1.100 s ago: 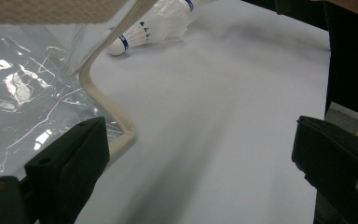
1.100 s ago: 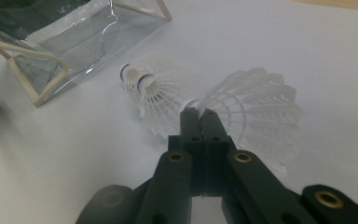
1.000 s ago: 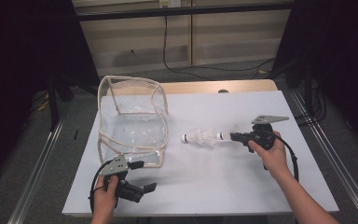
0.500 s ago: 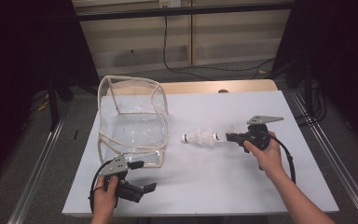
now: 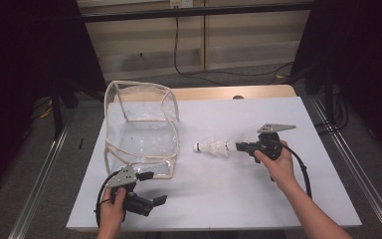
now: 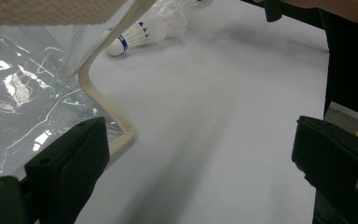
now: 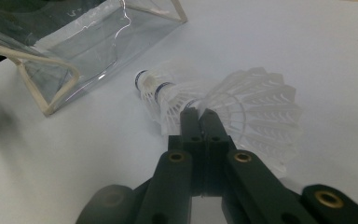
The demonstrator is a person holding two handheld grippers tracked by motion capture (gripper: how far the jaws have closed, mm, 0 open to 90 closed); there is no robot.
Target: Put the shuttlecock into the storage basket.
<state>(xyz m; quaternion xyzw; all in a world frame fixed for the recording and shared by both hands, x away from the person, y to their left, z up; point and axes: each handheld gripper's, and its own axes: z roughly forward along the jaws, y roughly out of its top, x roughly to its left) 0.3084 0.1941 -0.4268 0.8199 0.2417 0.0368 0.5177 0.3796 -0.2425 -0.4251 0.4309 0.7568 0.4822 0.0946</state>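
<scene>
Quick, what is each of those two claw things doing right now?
Left gripper: open, holding nothing, beside the clear bag.
Right gripper: shut on the feather edge of the stacked shuttlecocks.

Left tongs (image 5: pixel 160 200): jaws wide apart, nothing between them, lying low and level, pointing toward the person's right. Left hand (image 5: pixel 112 211) wraps the grip from behind, forearm barely in frame. Right tongs (image 5: pixel 239 146): jaws pressed together, level, pointing left. Right hand (image 5: pixel 273 162) on the grip, forearm running back to the lower right corner.
</scene>
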